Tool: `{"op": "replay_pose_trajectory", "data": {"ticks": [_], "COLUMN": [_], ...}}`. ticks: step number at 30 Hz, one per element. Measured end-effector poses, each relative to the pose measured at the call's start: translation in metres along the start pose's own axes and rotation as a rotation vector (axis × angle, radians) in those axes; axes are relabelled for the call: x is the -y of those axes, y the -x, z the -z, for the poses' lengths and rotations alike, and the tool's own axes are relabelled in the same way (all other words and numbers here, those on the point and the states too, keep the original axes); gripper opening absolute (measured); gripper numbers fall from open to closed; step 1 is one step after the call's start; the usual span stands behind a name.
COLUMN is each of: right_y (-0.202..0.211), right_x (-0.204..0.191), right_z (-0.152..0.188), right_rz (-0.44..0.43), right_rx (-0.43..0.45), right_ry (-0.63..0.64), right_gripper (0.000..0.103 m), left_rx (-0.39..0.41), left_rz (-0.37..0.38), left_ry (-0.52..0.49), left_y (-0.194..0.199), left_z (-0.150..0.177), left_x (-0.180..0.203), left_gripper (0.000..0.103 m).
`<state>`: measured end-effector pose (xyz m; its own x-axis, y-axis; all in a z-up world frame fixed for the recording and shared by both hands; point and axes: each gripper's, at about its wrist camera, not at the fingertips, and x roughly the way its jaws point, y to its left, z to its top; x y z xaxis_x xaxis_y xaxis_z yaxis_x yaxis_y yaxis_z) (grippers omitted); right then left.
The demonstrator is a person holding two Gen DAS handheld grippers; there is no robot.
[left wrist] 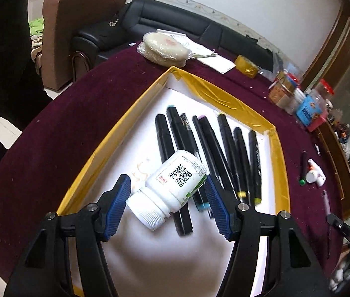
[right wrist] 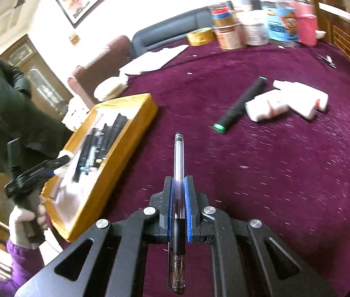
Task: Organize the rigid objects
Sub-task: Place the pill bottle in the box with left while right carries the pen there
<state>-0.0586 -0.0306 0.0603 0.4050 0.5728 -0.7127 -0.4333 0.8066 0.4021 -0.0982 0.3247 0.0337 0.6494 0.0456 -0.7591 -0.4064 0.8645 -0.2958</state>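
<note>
My left gripper (left wrist: 166,185) is shut on a white pill bottle (left wrist: 175,180), which lies tilted between the blue pads with its cap toward me. It hangs over the white floor of a yellow-rimmed tray (left wrist: 135,104) that holds several black markers (left wrist: 224,148). The right wrist view shows the same tray (right wrist: 135,113) at the left, with the left gripper (right wrist: 61,163) over it in a gloved hand (right wrist: 21,220). My right gripper (right wrist: 178,180) is shut on a clear ballpoint pen (right wrist: 178,153) that points straight ahead above the maroon cloth (right wrist: 274,173).
A black marker with green ends (right wrist: 239,104) and small white bottles (right wrist: 286,101) lie on the cloth to the right. Jars and tubs (right wrist: 256,24), a tape roll (right wrist: 199,36) and papers (right wrist: 155,59) line the far edge. A person in dark clothes (right wrist: 1,99) stands at the left.
</note>
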Motion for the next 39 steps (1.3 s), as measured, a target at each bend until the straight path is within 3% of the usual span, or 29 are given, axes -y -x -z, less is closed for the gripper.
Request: {"op": "replay_pose_trajectory", "data": {"ticks": [7,14,24,28,35,39], "right_y": [-0.016,-0.049,-0.093,-0.103,-0.108,-0.104], "right_x": [-0.033,-0.064,-0.082,-0.089,-0.087,-0.087], "right_z": [-0.011,-0.022,-0.034,-0.036,-0.046,-0.048], "right_rz": [-0.076,-0.126,-0.201,-0.180,-0.060,-0.026], "right_rx": [-0.025,-0.083,-0.155,-0.148,-0.061,-0.025], "right_ry": [0.038,0.061,-0.059,-0.078,-0.095,-0.074], "right_gripper": [0.008,0.008,0.008,0.008,0.008,0.014], "left_rx": [-0.047,-0.040,0.056,0.059,0.065,0.066], "left_rz": [-0.021,0.073,0.168,0.194,0.183,0.192], "left_ry": [0.003,0.055,0.130,0.145,0.155,0.153], "left_y": [-0.012,-0.003,0.031,0.033,0.032,0.032], "left_z": [-0.008,-0.006,0.004,0.008,0.012,0.013], "left_x": [0.002,-0.006,-0.022,-0.026,-0.032,-0.033], "left_gripper": [0.061,0.066,0.070,0.070,0.073,0.073]}}
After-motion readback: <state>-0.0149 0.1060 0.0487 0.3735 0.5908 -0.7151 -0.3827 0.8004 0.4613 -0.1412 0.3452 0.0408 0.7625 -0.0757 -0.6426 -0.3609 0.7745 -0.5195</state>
